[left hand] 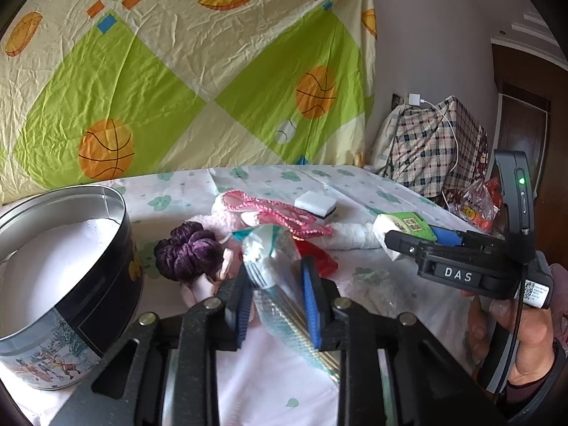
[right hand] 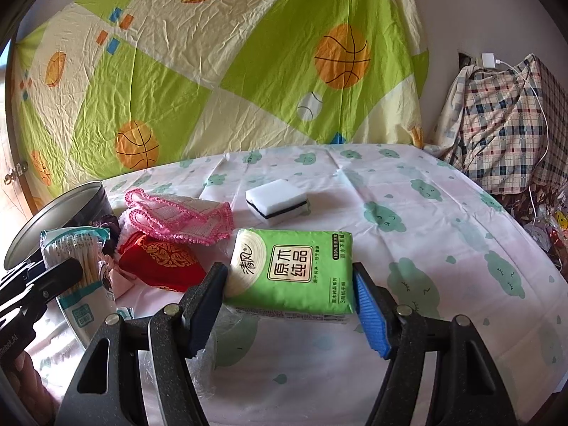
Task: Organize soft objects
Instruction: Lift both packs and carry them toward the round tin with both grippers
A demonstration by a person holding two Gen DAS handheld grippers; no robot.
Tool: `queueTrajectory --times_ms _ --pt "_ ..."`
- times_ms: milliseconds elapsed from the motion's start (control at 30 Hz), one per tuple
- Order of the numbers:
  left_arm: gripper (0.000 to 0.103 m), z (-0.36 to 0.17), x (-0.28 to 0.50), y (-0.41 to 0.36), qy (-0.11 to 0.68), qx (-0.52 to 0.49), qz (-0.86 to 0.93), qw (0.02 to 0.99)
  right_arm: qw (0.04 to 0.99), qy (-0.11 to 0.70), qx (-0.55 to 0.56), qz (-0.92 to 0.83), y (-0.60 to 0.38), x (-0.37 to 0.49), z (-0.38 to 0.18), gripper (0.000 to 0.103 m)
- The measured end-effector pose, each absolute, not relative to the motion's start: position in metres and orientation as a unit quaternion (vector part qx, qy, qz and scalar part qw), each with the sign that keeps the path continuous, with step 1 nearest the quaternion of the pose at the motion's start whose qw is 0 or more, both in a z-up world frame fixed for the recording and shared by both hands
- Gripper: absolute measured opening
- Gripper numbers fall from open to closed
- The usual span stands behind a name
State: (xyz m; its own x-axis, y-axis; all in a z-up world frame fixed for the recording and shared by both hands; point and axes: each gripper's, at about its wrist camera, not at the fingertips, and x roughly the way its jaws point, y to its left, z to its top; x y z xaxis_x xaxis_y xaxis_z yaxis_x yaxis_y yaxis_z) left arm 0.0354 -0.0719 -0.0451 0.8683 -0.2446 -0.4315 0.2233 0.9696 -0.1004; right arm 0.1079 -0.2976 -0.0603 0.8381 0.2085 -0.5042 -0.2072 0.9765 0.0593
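We see a bed sheet [right hand: 443, 220] with green clouds. In the middle of the right view, our right gripper [right hand: 289, 293] squeezes a green tissue pack [right hand: 294, 269]. Low in the left view, our left gripper [left hand: 275, 307] pinches a bag of cotton swabs [left hand: 273, 277] beside a round tin [left hand: 71, 284].
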Motion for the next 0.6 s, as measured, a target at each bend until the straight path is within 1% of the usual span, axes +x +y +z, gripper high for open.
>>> queueTrajectory --times_ms 267,600 --pt "0.021 -0.043 0.026 -0.067 0.199 -0.032 -0.122 0.972 0.964 0.244 0.009 0.106 -0.301 0.101 -0.059 0.071" --pt "0.021 -0.04 0.016 -0.06 0.167 -0.033 -0.108 0.98 0.973 0.21 -0.001 0.099 -0.299 0.088 -0.056 0.071"
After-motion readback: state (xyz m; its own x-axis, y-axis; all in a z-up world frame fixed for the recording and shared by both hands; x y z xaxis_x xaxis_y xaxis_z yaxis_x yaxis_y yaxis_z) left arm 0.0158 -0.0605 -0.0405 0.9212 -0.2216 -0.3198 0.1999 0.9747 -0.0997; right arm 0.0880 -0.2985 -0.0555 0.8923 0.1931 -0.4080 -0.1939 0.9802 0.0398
